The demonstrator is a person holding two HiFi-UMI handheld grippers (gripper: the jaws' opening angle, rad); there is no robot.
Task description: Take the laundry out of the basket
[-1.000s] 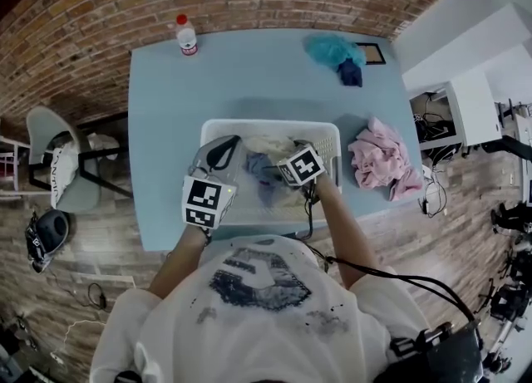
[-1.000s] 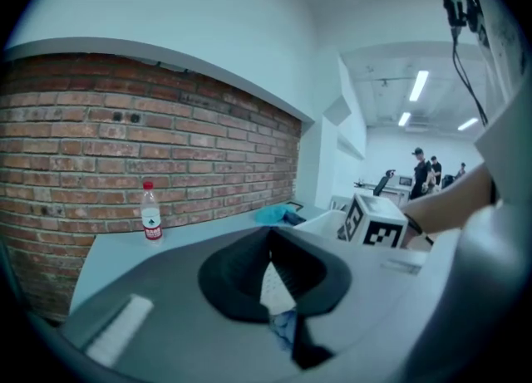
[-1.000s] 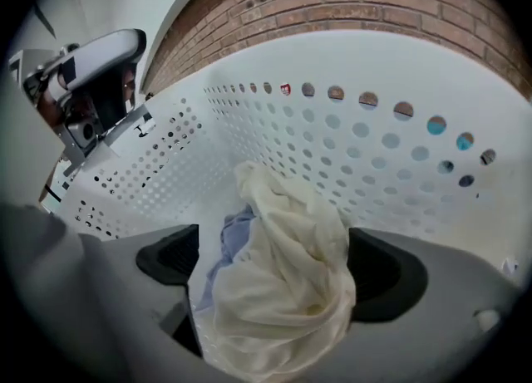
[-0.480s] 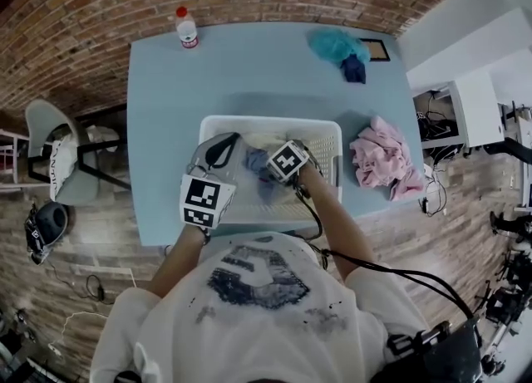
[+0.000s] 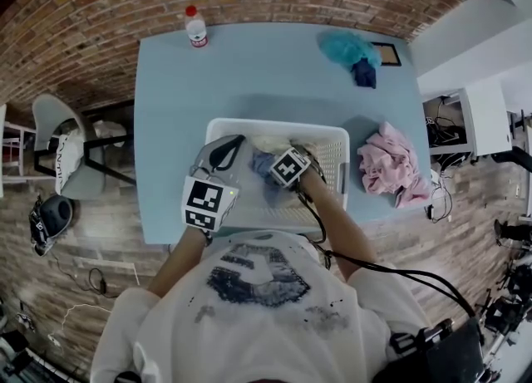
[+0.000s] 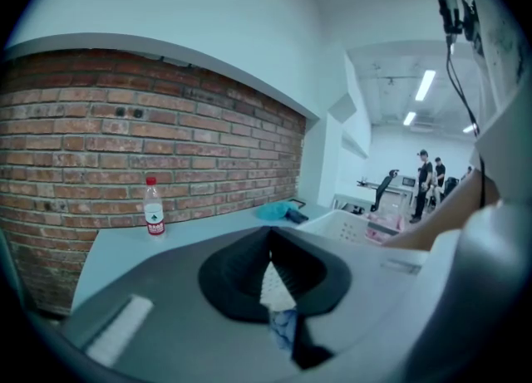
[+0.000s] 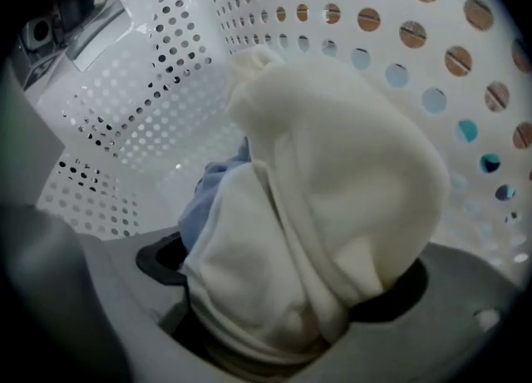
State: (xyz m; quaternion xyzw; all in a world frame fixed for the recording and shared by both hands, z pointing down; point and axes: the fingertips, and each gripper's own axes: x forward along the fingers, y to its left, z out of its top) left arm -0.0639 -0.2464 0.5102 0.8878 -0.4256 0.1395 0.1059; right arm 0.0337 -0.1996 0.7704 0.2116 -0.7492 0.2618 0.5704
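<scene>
The white perforated laundry basket (image 5: 337,136) stands at the near edge of the light blue table (image 5: 249,74). Inside it lie a cream garment (image 5: 278,144) and a blue cloth (image 5: 263,164). My right gripper (image 5: 288,169) reaches down into the basket. In the right gripper view the right gripper (image 7: 283,306) is shut on a thick fold of the cream garment (image 7: 332,207), with the blue cloth (image 7: 212,198) tucked behind and the basket wall (image 7: 166,82) beyond. My left gripper (image 5: 219,155) hovers over the basket's left end; in its own view the left gripper (image 6: 268,236) is shut and holds nothing.
A pink pile of laundry (image 5: 391,161) lies on the table to the right of the basket. A teal cloth (image 5: 347,47) and a dark blue one (image 5: 364,74) sit at the far right corner. A water bottle (image 5: 196,27) stands at the far left edge. A chair (image 5: 58,153) is left of the table.
My right gripper has shifted left inside the basket, toward the blue cloth. The left gripper has stayed over the basket's left end.
</scene>
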